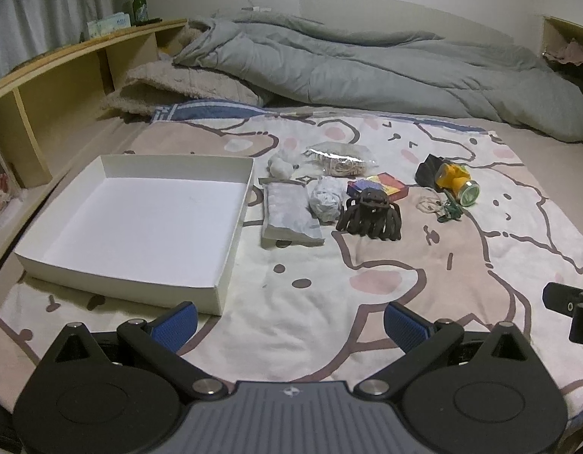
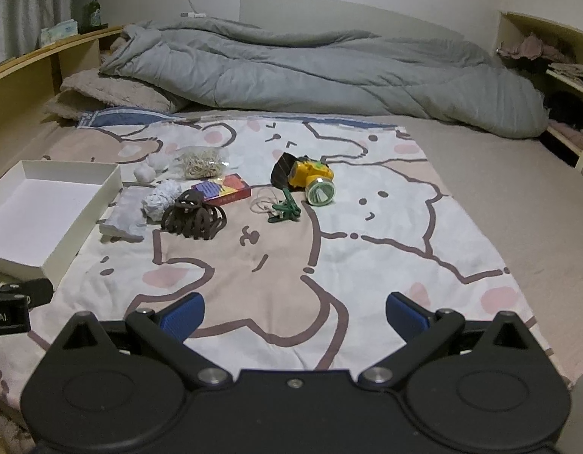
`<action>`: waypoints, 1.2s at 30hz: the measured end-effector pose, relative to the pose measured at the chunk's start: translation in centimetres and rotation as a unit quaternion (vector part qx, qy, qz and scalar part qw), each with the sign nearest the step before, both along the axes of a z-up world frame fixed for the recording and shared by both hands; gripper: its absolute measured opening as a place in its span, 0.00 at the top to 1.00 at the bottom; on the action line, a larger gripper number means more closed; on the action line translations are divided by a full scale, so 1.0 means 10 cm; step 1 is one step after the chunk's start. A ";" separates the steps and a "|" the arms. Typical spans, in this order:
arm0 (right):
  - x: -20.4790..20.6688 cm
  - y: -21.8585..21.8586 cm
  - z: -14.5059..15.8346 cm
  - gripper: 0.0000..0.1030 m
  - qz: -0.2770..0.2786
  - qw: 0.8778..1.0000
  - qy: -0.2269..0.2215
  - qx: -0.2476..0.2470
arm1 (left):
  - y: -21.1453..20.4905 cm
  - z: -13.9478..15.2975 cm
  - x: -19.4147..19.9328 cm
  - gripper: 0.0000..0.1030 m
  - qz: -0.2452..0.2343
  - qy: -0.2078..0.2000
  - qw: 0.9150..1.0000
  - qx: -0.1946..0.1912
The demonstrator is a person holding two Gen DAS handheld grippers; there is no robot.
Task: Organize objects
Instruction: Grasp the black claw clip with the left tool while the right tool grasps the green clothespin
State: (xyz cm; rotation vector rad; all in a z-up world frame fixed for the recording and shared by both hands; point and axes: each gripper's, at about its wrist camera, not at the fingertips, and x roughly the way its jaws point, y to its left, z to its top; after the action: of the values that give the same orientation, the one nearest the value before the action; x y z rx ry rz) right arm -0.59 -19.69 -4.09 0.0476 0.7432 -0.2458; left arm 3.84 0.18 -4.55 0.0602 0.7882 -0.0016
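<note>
Both grippers, left (image 1: pixel 290 323) and right (image 2: pixel 295 316), spread wide, empty; shallow white cardboard box (image 1: pixel 230 227) at ten o'clock, awaiting brown plastic claw clip (image 2: pixel 195 217).

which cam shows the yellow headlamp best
The right wrist view: the yellow headlamp sits nearer the centre there, with its round lens facing the camera and its body clear. The left wrist view shows the yellow headlamp farther to the right, lens angled sideways and smaller.
</note>
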 end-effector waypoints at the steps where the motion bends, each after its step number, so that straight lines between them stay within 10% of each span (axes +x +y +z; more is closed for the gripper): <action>1: 0.04 -0.02 -0.03 0.00 -0.001 1.000 0.002 0.004 | 0.00 -0.03 0.04 0.00 0.000 0.003 1.000 -0.002; 23: 1.55 -0.60 -0.28 0.01 -0.036 0.998 -0.006 0.044 | -0.66 -0.28 1.43 0.19 -0.090 0.011 0.996 -0.019; 36: 2.35 -0.81 -0.76 0.24 -0.013 0.997 0.047 0.067 | -0.95 -0.71 2.08 0.38 -0.129 0.056 0.990 0.005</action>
State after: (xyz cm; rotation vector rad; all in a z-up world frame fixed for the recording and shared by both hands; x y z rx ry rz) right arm 22.90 -27.76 -11.73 0.1735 0.8523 -0.2251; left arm 24.62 -9.35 -11.62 0.1733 0.8876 -0.2473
